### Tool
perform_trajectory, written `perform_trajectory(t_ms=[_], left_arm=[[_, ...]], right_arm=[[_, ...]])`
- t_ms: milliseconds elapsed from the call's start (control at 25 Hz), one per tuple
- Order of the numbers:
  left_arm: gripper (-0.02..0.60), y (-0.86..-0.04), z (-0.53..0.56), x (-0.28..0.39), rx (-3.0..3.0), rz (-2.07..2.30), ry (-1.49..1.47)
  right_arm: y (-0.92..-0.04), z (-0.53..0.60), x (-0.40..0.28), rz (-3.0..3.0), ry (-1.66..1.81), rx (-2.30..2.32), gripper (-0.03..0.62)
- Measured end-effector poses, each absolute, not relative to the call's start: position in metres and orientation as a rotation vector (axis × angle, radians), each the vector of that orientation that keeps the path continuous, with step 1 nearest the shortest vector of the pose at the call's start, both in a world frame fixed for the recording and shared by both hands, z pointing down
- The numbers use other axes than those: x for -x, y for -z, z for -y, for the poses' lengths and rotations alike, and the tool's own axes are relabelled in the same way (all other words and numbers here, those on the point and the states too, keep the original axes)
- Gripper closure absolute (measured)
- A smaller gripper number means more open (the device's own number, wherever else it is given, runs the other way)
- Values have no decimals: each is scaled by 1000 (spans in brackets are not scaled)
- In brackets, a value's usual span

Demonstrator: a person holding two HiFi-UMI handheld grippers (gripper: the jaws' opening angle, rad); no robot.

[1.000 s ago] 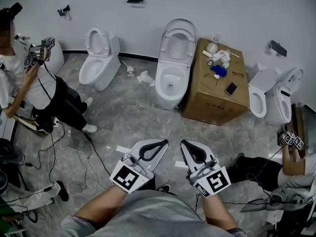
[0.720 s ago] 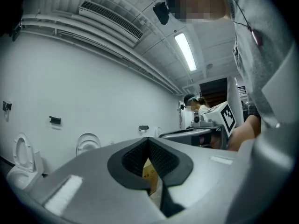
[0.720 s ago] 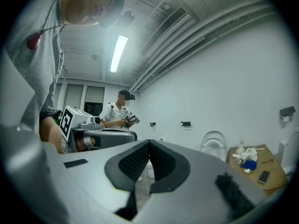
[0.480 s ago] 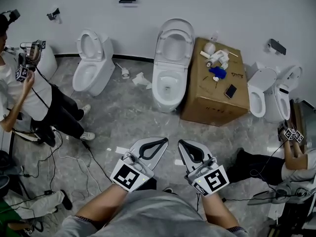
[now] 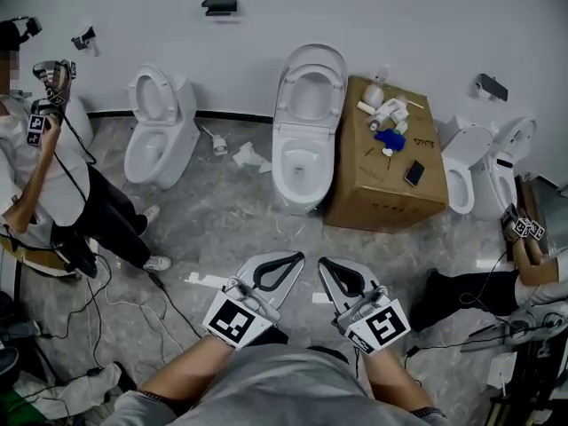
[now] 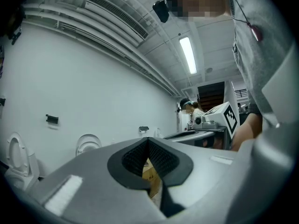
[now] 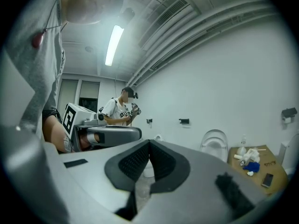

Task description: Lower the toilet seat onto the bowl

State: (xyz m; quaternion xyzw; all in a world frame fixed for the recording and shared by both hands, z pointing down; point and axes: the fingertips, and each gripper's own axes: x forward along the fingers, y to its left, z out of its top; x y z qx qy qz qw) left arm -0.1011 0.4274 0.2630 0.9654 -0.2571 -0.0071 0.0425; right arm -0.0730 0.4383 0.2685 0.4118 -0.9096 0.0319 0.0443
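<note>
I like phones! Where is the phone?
In the head view, the phone lies on top of the cardboard box, near its right edge, just right of the middle toilet.

Bright even light, ceiling tube [image 7: 114, 45] glaring, fisheye bending, black vignetted corners, soft foreground

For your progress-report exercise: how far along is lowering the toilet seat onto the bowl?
Done: nothing; the seat of the toilet ahead stands upright. In hand: nothing; left gripper and right gripper are shut, empty, well short of it. Left: reach the seat and lower it onto the bowl.
</note>
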Motion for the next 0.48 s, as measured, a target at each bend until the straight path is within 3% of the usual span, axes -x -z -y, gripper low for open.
perform_trajectory(t_ms=[480], left_arm=[[575, -267, -396, 119, -2977, 782, 17]], right_arm=[[-265, -405, 87, 2769, -66, -1297, 586]])
